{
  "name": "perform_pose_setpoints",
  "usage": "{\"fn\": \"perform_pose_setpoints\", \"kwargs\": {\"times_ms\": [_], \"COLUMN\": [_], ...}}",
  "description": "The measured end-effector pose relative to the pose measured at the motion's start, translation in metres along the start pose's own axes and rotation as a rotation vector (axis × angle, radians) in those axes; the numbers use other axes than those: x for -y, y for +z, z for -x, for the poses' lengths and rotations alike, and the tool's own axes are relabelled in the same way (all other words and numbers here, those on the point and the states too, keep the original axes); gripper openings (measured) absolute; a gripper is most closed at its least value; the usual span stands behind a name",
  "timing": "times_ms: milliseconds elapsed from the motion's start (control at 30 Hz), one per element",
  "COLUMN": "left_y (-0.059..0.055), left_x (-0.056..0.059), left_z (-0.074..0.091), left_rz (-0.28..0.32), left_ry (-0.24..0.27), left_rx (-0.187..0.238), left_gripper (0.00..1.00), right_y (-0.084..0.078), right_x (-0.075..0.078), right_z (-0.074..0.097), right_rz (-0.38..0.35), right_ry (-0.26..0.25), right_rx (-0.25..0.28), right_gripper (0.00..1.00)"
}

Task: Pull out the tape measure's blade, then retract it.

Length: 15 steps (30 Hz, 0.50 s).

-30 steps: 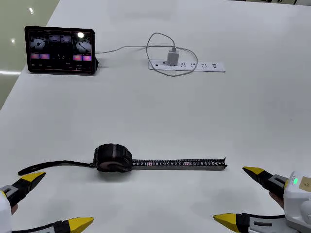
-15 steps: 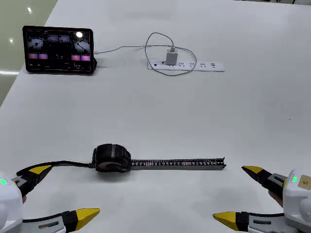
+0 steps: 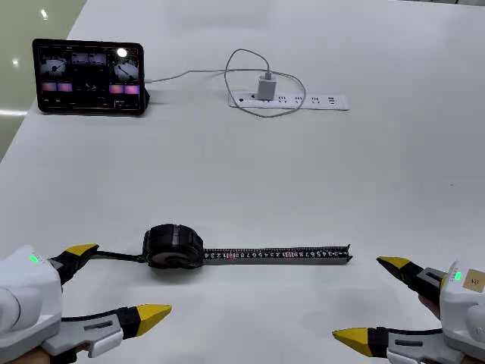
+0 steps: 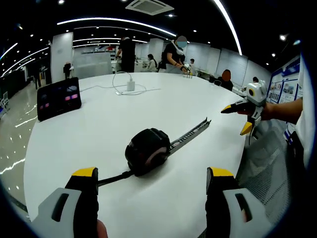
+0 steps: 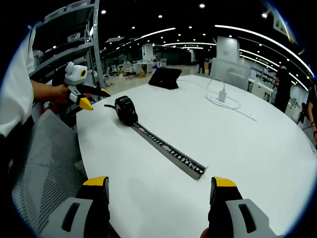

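Note:
A black tape measure (image 3: 173, 246) lies on the white table (image 3: 250, 174), its blade (image 3: 276, 255) pulled out to the right and resting flat. A black wrist strap (image 3: 117, 255) trails from its left side. My left gripper (image 3: 117, 282) stands open just left of the case, which lies ahead of its yellow-tipped jaws (image 4: 147, 149). My right gripper (image 3: 377, 299) is open near the blade's free end (image 5: 197, 170), a short way off it. Neither gripper touches the tape.
A tablet (image 3: 88, 67) stands at the back left. A white power strip (image 3: 292, 100) with a plugged charger and looped cable lies at the back centre. The table's near edge runs close under both grippers. People stand beyond the table (image 4: 173, 49).
My left gripper has moved right and forward, closer to the tape case and its strap. The right gripper and the tape have stayed put.

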<state>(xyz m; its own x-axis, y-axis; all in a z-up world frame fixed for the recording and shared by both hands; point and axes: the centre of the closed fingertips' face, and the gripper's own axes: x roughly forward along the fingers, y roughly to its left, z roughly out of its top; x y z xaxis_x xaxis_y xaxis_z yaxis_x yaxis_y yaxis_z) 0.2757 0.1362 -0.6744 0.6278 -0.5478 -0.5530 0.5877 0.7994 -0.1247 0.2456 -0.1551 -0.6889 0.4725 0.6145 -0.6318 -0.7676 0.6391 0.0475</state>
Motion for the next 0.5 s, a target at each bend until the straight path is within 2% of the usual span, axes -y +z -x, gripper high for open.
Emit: {"fn": "perform_pose_setpoints", "kwargs": {"times_ms": [233, 433, 500], "left_y": [0.001, 0.002, 0.004], "left_x": [-0.001, 0.005, 0.003], "left_z": [-0.013, -0.025, -0.029], "left_rz": [0.028, 0.042, 0.067], "left_ry": [-0.006, -0.017, -0.007], "left_rx": [0.0, -0.003, 0.006], "left_gripper": [0.87, 0.87, 0.87], "right_y": [0.0, 0.001, 0.002], "right_x": [0.004, 0.009, 0.01], "right_z": [0.0, 0.001, 0.001], "right_rz": [-0.003, 0.0, -0.007], "right_ry": [-0.003, -0.006, -0.007], "right_rx": [0.0, 0.001, 0.005], "right_gripper": [0.83, 0.83, 0.83]}}
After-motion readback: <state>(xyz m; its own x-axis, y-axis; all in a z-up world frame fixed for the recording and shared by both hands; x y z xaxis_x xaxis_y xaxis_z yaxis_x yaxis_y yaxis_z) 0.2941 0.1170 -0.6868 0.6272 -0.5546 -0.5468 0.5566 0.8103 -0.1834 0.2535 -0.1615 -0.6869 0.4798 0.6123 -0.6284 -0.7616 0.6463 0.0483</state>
